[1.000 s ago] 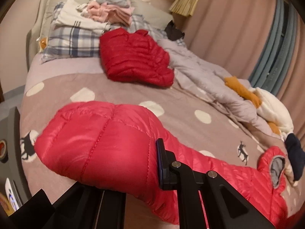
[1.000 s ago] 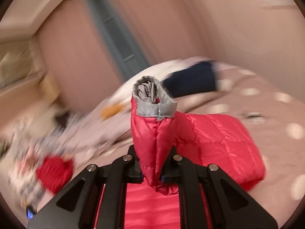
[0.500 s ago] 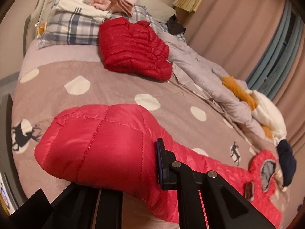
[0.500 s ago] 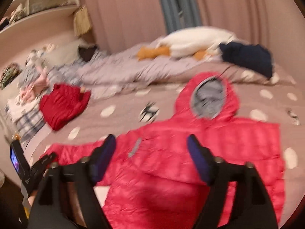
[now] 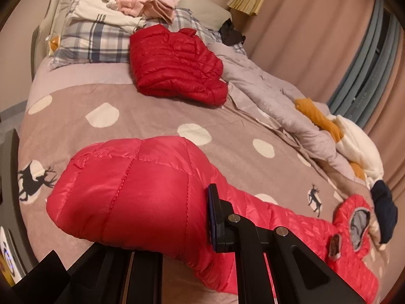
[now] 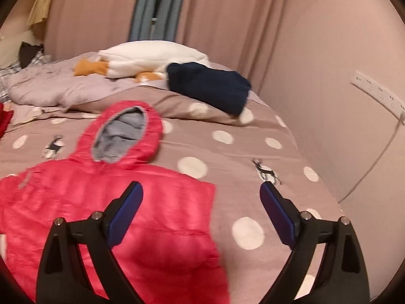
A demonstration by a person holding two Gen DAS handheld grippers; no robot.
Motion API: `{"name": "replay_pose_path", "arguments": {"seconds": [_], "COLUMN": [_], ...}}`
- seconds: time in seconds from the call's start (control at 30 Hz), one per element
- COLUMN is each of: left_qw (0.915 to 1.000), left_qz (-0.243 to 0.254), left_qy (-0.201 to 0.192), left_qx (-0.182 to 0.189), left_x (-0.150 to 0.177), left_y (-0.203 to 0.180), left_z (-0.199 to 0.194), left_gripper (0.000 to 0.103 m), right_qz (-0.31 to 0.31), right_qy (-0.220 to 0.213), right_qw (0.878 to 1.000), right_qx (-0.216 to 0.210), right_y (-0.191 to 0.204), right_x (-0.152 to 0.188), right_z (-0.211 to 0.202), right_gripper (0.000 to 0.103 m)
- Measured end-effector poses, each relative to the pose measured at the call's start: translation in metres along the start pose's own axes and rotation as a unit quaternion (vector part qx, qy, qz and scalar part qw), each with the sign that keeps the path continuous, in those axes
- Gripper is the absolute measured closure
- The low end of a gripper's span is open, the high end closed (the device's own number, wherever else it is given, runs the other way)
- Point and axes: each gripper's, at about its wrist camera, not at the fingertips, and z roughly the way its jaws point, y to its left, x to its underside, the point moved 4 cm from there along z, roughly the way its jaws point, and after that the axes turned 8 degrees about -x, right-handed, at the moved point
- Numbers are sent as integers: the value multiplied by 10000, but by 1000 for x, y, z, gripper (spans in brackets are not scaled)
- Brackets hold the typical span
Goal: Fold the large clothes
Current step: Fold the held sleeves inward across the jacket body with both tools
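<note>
In your left wrist view, your left gripper (image 5: 177,230) is clamped on the bulging near end of the pink puffer jacket (image 5: 131,192), which trails right across the dotted bedspread (image 5: 152,116) to its hood. A folded red jacket (image 5: 174,65) lies far behind.

In your right wrist view, your right gripper (image 6: 201,212) is spread wide and holds nothing, hovering over the jacket's (image 6: 106,202) right edge; the hood (image 6: 124,134) points far.

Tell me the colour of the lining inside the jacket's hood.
Grey lining inside the red jacket; clearest in the right wrist view.
</note>
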Motion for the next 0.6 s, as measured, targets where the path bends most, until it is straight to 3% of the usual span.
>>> {"name": "replay_pose_path", "arguments": {"seconds": [0.13,0.2,0.23,0.27,0.43,0.6], "left_qw": [10000,9999,9998,9996,9989,9968], "left_qz": [69,141,171,192,332,637], "left_qy": [-19,-60,-80,-106,-220,-459], "left_qx": [-39,-62,-117,-154,-233,-150], "left_x": [3,3,3,3,6,10], "left_y": [-4,-7,-8,-9,-19,-44], "left_z": [1,1,1,1,-2,-16], "left_gripper": [93,93,93,93,93,93], "right_qz": [463,658,787,818,495,976], "right_qy": [549,888,1169,1247,896,854], "right_qw": [9967,9920,9872,9860,9944,9899], "right_qx": [-374,-614,-751,-748,-267,-581], "right_y": [-16,-12,-6,1,24,-2], "right_x": [28,46,61,68,82,76], "right_z": [46,72,89,94,94,84], "right_gripper": [13,27,41,41,40,40]}}
